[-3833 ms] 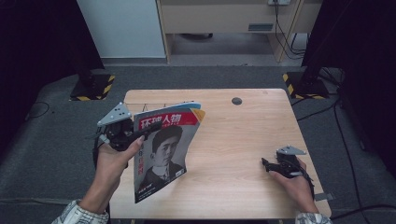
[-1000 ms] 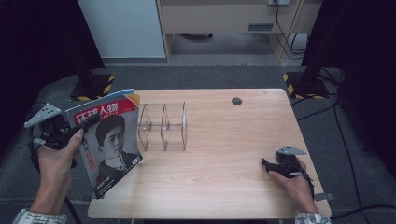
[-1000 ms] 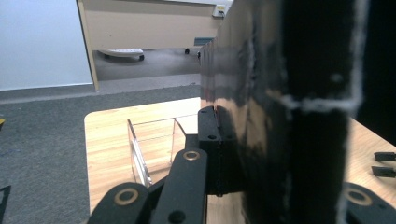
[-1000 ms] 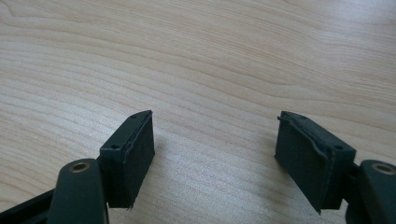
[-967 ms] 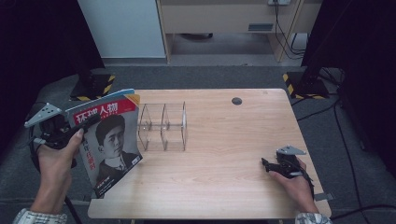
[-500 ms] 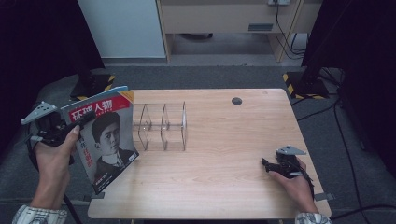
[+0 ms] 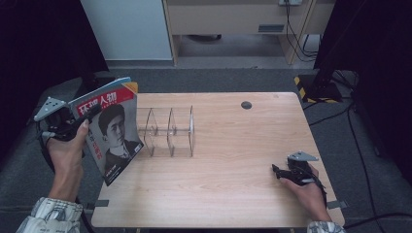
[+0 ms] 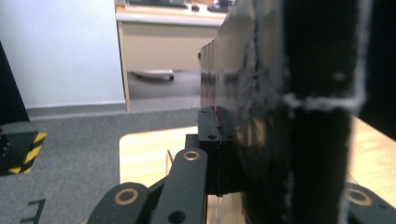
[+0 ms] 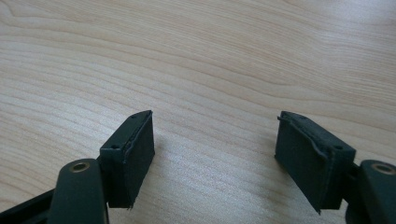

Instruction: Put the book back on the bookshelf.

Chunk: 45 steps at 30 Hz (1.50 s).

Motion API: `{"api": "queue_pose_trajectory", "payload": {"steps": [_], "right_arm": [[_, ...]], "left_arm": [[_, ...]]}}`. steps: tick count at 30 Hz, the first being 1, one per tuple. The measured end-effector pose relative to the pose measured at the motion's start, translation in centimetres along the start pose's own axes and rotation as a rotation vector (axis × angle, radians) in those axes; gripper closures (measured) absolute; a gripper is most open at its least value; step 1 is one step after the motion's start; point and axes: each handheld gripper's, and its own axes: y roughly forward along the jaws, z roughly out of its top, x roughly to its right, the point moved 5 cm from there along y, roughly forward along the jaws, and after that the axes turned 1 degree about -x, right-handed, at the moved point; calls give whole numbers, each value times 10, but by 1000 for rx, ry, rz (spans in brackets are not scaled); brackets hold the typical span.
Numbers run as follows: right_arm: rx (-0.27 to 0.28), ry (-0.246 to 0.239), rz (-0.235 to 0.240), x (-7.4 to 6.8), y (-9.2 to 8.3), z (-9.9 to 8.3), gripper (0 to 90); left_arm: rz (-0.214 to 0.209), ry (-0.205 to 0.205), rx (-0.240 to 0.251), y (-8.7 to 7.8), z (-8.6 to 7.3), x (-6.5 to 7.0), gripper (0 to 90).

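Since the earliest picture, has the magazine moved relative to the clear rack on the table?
Yes. The magazine, clamped in the left gripper, has shifted left off the clear rack, which it hid before, and now hangs over the table's left edge.

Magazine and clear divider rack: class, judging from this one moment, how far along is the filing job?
Done: the magazine is off the table, clamped upright in the left gripper. In hand: it hangs beside the rack's left end. Left: sliding it into a slot of the clear divider rack, all slots unfilled. The right gripper rests open on the table.
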Motion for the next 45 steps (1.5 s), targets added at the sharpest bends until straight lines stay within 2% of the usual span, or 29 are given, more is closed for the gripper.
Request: {"api": "queue_pose_trajectory", "payload": {"steps": [3, 7, 14, 19, 24, 35, 40, 45], "right_arm": [[0, 2, 0, 0, 0, 0, 284], [4, -5, -5, 0, 0, 0, 285], [4, -4, -6, 0, 0, 0, 285], [3, -2, -3, -1, 0, 0, 286], [3, -2, -3, -1, 0, 0, 285], [3, -1, -2, -1, 0, 0, 286], [3, 0, 0, -1, 0, 0, 286], [4, -7, 2, -2, -1, 0, 288]], "left_arm": [[-7, -3, 23, 6, 2, -1, 865], [-4, -10, 28, 12, 1, -2, 865], [0, 27, 69, 26, -1, 2, 865], [-18, 25, 106, 30, -2, 1, 865], [-24, 4, 134, 32, -2, -2, 865], [-3, 59, 102, 40, -5, 2, 865], [-26, 59, 115, 45, -6, 5, 865], [-28, 73, 119, 47, -7, 8, 865]]}}
